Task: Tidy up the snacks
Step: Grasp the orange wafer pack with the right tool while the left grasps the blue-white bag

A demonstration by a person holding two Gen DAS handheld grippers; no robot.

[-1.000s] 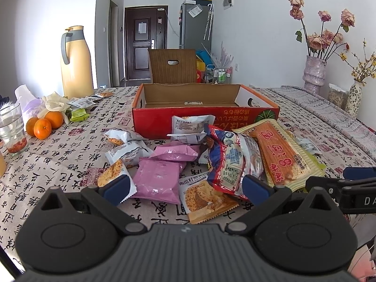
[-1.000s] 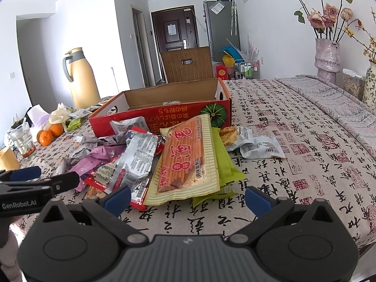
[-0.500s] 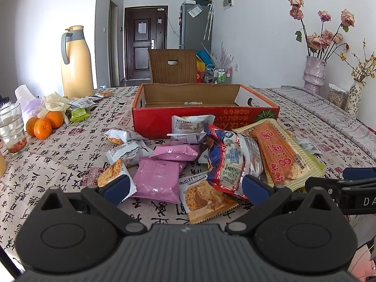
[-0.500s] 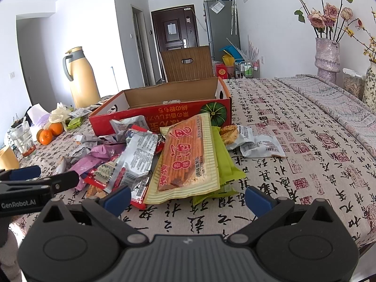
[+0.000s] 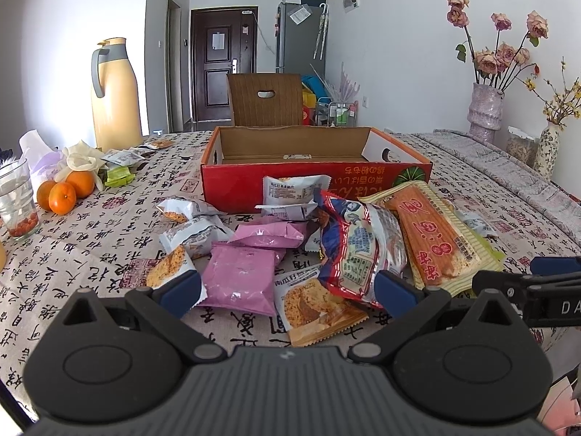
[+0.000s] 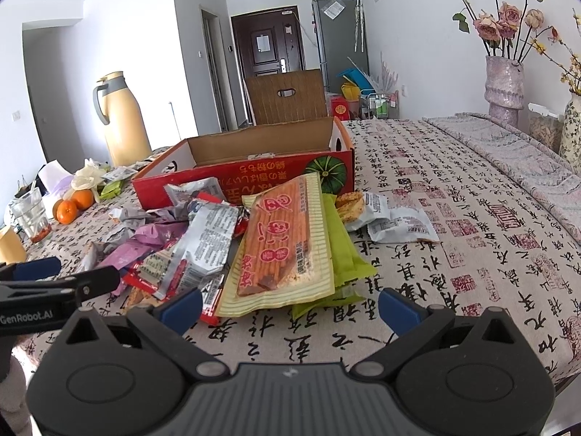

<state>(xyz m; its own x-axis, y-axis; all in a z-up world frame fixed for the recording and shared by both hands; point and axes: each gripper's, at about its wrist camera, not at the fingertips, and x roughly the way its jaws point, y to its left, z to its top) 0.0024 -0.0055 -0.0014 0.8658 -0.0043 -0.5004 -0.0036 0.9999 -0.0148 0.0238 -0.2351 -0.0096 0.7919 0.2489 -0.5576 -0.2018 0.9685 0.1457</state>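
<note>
A heap of snack packets lies on the patterned tablecloth in front of an open red cardboard box (image 5: 276,181) (image 6: 276,178). It holds pink packets (image 5: 239,276), a red-edged bag (image 5: 363,250) (image 6: 203,247) and a long orange-and-yellow pack (image 5: 432,239) (image 6: 283,243) on green packs (image 6: 345,250). My left gripper (image 5: 287,290) is open and empty, just short of the pink packets and a crispbread packet (image 5: 312,305). My right gripper (image 6: 288,307) is open and empty, at the near end of the long pack. Each gripper shows at the edge of the other's view.
A yellow thermos jug (image 5: 116,98), oranges (image 5: 63,192) and a glass (image 5: 16,200) stand at the left. Vases with flowers (image 5: 486,109) (image 6: 504,87) stand at the far right. Two white packets (image 6: 395,218) lie right of the heap. A chair back (image 5: 267,100) rises behind the box.
</note>
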